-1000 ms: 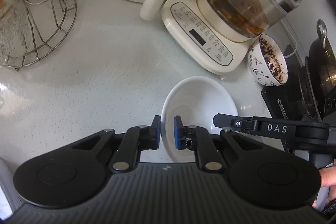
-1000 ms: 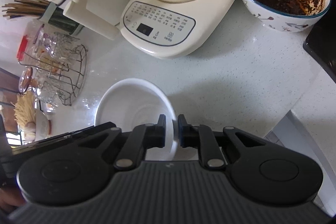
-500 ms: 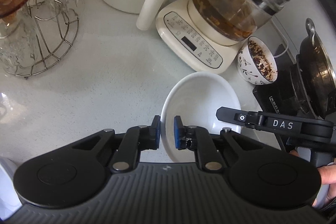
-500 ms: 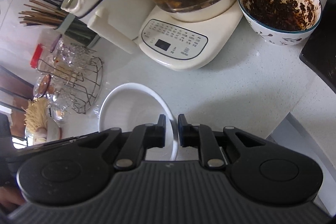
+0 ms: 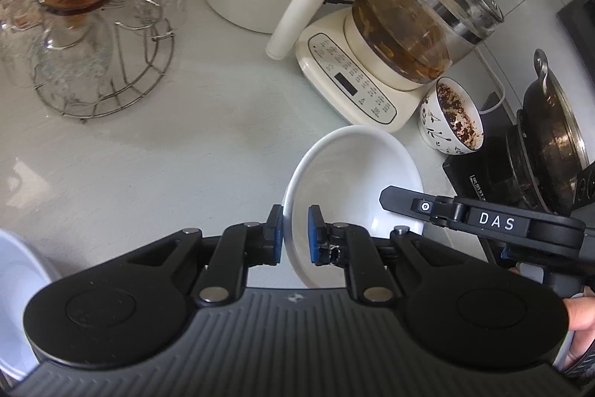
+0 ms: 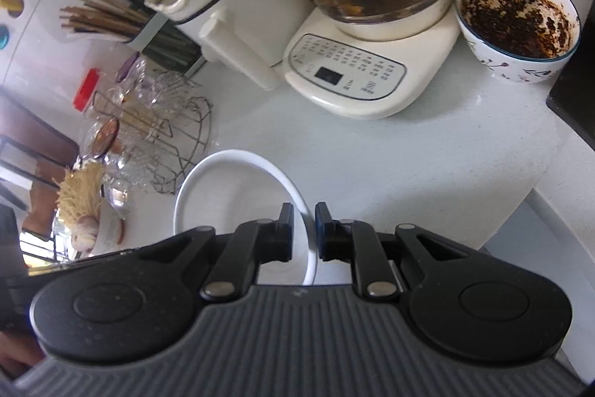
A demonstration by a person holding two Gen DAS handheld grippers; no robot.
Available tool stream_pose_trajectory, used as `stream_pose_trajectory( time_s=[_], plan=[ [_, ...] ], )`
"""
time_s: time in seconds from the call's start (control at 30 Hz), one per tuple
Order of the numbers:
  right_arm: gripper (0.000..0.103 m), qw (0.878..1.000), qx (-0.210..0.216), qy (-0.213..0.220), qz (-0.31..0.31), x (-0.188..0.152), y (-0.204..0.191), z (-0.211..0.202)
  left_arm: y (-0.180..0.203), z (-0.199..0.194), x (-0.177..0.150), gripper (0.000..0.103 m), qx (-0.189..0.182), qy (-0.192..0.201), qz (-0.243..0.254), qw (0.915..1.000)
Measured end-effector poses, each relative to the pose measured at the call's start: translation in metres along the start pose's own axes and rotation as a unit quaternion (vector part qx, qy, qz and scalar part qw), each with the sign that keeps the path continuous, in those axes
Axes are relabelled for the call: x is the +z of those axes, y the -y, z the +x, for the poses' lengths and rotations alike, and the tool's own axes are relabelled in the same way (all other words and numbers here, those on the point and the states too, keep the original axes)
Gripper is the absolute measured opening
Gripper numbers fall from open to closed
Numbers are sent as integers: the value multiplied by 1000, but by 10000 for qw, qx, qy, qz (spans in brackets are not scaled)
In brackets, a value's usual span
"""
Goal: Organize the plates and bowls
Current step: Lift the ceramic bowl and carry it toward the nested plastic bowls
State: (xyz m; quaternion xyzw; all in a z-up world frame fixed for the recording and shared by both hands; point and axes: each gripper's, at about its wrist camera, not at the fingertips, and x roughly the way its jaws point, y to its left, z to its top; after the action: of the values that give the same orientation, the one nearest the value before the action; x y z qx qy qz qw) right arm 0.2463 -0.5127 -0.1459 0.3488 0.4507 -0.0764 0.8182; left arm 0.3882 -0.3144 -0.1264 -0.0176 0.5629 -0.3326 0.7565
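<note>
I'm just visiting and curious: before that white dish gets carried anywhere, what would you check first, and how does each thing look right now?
1. Left gripper clamped on the white dish rim: ok, pads on both sides of it.
2. Right gripper clamped on the opposite rim: ok.
3. Dish empty, nothing to spill: ok.
4. Dish clear of the patterned bowl with dark residue and of the glass kettle: ok, gap visible.
5. Dish fully off the counter: cannot tell.
6. Where the dish should go: cannot tell; another white dish shows at the left edge.
</note>
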Motion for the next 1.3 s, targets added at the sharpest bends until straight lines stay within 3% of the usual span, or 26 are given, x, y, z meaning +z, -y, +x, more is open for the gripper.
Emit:
stream_pose_trajectory(
  time_s=[0.8, 1.3],
  plan=[
    [15, 9998, -108, 122, -138, -35, -76, -2, -59, -64, -10, 15, -139, 116, 60, 9998],
    [15, 9996, -149, 43, -232, -57, -125, 10, -104, -100, -16, 15, -41, 94, 5, 9999]
  ],
)
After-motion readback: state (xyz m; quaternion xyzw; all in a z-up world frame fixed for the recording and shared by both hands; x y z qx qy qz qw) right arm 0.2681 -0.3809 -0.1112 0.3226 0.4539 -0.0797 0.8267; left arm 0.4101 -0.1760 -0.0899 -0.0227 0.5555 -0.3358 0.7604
